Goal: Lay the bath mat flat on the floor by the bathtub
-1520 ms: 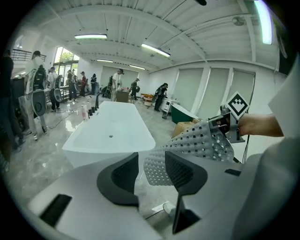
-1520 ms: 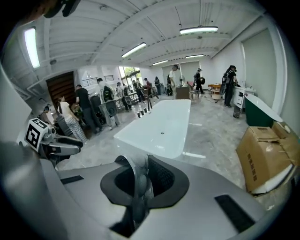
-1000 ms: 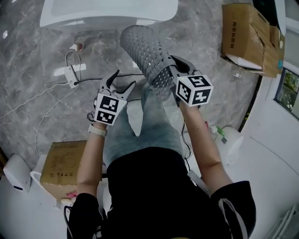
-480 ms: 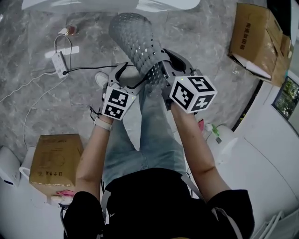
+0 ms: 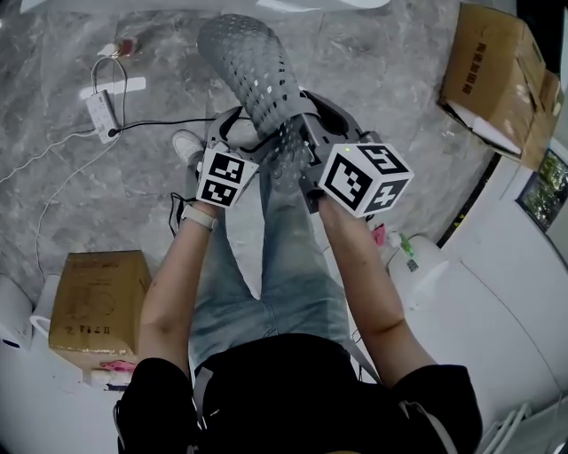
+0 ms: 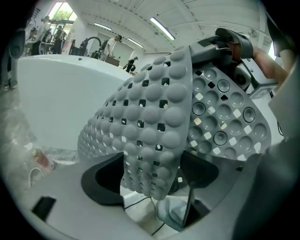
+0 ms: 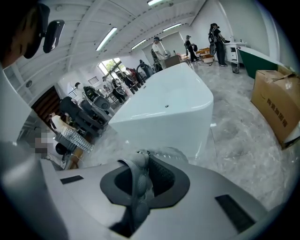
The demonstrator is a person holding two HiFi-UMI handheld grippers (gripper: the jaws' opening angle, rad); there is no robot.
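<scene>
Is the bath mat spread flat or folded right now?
Folded: the bath mat curls over itself in the air, pinched in the right gripper.

Grey marbled floor (image 5: 382, 80), cardboard boxes (image 5: 493, 75), apparently strip-lit ceiling (image 7: 122, 23).

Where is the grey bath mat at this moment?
In the head view the bath mat is held up, curled, at top centre. The right tongs pinch its near edge, and the bathtub is just beyond it.

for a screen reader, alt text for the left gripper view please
A grey, bumpy, perforated rubber bath mat hangs between the open jaws of the left gripper, which have just been opening. The right gripper holds its upper edge; a white bathtub stands behind.
</scene>
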